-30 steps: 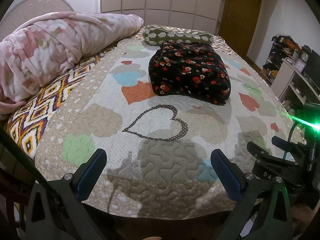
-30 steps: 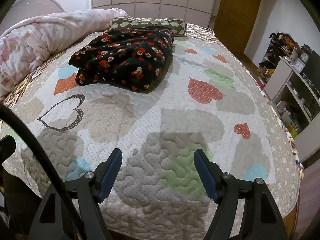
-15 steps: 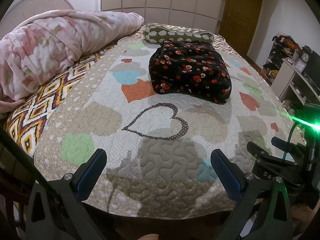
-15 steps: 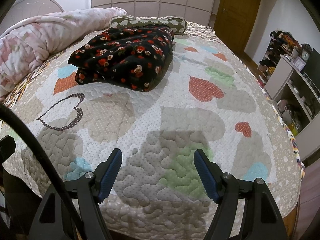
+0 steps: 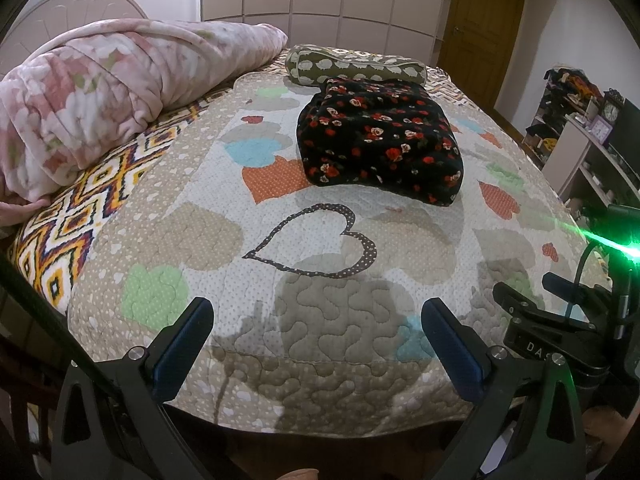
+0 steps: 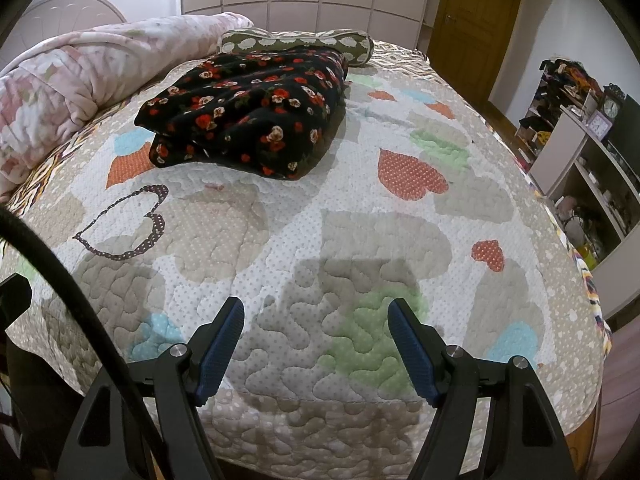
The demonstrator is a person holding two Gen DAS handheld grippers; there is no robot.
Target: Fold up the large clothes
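Little had moved over the preceding second: both grippers held almost the same station at the foot of the bed, and the garment's place on the quilt was unchanged.

Nearest the cameras, the left gripper (image 5: 318, 336) had its blue-padded fingers (image 5: 182, 346) set wide apart and empty, above the quilt's (image 5: 352, 320) near edge. The right gripper (image 6: 316, 338) was likewise spread, holding nothing, just beside the left one; part of it showed at the right margin of the left view.

Beyond the dotted heart outline (image 5: 316, 242) stitched into the quilt lay the black floral garment (image 5: 380, 142), well apart from both grippers. It rested as a thick, already doubled bundle, its near edge just past the heart and its far edge touching the green bolster pillow (image 5: 356, 68). A rolled pink blanket (image 5: 112, 92) lay to the left of the heart, along the bed's side.

The garment appeared plush and soft, probably of moderate weight, and likely to sag and drape when lifted. Its pile should offer good friction, with no fragility. Sensible holds would be the two near corners of the bundle (image 6: 160, 152), one per gripper, pinching through all layers so that the fold did not spill open.
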